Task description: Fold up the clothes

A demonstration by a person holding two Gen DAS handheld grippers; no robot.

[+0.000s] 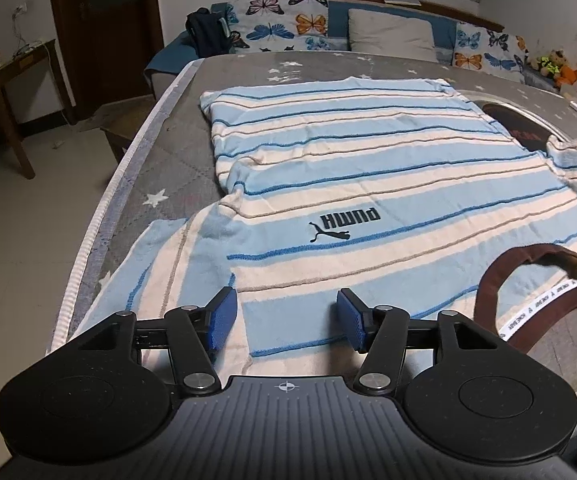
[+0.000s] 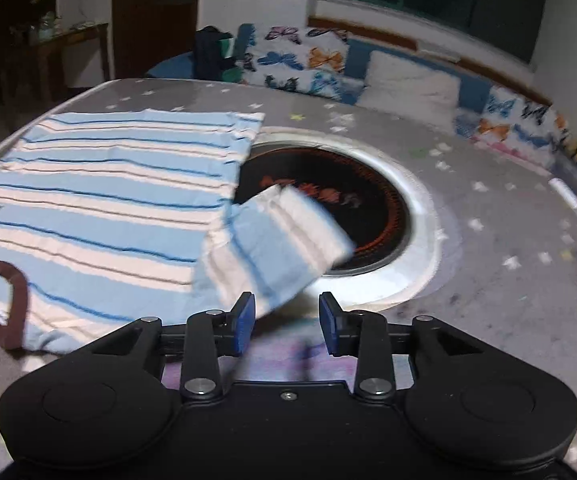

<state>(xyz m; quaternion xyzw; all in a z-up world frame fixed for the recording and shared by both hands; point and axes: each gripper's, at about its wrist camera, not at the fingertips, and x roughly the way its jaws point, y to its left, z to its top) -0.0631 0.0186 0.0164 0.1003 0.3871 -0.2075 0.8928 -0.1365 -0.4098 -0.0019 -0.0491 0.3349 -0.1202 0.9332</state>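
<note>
A light-blue and cream striped T-shirt (image 1: 348, 168) with a brown collar (image 1: 536, 292) and a black logo lies spread flat on a grey star-patterned table (image 1: 168, 152). My left gripper (image 1: 286, 318) is open and empty, just above the shirt's near left shoulder and sleeve (image 1: 156, 272). In the right wrist view the same shirt (image 2: 100, 196) lies to the left, and its right sleeve (image 2: 276, 240) reaches over a round recess. My right gripper (image 2: 286, 326) is open and empty, just in front of that sleeve's near edge.
A round dark inset with a metal rim (image 2: 420, 216) sits in the tabletop, right of the shirt. A bench with butterfly cushions (image 1: 284, 20) and a white pillow (image 1: 392, 34) runs behind the table. A wooden side table (image 1: 4, 80) stands at left on the tiled floor.
</note>
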